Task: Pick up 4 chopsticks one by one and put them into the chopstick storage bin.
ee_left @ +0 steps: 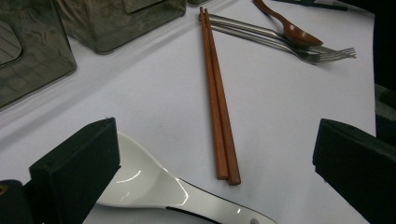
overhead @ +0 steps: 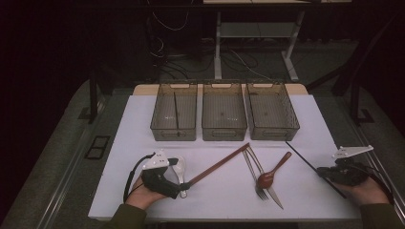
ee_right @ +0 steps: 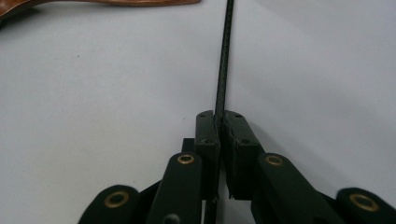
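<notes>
The right gripper [ee_right: 218,122] is clamped on a thin black chopstick [ee_right: 224,56] just right of the wooden spoon [overhead: 273,171] – lift it level (it may pivot). The left gripper [overhead: 179,183], jaws apart, straddles a white spoon [ee_left: 149,186] far left of it.

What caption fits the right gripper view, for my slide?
Right gripper shut on a thin black chopstick above the white table.

White table [overhead: 143,119] carrying three smoky bins [overhead: 224,110] in a far row, brown chopsticks [overhead: 217,165], white spoon [overhead: 180,169], fork [overhead: 253,171], knife [overhead: 272,191], wooden spoon [overhead: 273,171].
</notes>
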`<state>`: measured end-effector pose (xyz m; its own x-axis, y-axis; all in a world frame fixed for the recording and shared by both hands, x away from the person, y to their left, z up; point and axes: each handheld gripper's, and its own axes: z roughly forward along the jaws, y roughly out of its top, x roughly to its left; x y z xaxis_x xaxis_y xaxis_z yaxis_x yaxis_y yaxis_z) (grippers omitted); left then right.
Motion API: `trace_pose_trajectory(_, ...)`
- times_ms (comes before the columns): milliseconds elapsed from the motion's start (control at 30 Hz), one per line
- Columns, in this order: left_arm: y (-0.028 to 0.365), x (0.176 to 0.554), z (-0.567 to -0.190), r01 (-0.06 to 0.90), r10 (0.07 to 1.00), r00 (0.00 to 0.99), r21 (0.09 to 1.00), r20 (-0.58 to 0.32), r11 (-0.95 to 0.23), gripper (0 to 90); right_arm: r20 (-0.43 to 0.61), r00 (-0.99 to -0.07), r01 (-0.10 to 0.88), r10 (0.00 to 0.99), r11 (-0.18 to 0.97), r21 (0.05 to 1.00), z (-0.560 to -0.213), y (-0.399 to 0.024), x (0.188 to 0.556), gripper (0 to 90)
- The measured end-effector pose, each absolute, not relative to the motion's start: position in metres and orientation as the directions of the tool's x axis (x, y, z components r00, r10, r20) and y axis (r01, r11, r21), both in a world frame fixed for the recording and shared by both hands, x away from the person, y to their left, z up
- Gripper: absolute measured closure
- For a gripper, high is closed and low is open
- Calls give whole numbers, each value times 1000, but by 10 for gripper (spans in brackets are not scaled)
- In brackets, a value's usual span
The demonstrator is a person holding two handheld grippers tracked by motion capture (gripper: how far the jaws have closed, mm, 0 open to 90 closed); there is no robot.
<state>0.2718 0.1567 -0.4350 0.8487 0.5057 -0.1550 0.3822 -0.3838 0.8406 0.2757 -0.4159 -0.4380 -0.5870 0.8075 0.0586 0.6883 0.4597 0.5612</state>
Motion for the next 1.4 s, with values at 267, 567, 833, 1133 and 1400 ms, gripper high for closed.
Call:
trace_pose_trajectory(267,157,272,-435,382,505,849,841,-156,-383,0,88,-577,701,812,438,562,-438,-418,277,856)
trace_pose_trajectory(567,157,272,-435,382,504,850,840,-155,-385,0,118,-572,691,812,400,602,-433,-423,277,856)
trace_pose_trajectory(833,157,272,-435,383,505,849,840,-155,-385,0,135,-586,669,799,382,638,-426,-426,275,856)
trace_pose_trajectory(1133,157,272,-435,383,506,848,841,-155,-383,0,138,-613,627,778,373,684,-418,-425,272,856)
trace_pose_trajectory(1400,157,272,-435,378,504,850,842,-151,-385,0,174,-638,573,750,311,758,-406,-426,270,856)
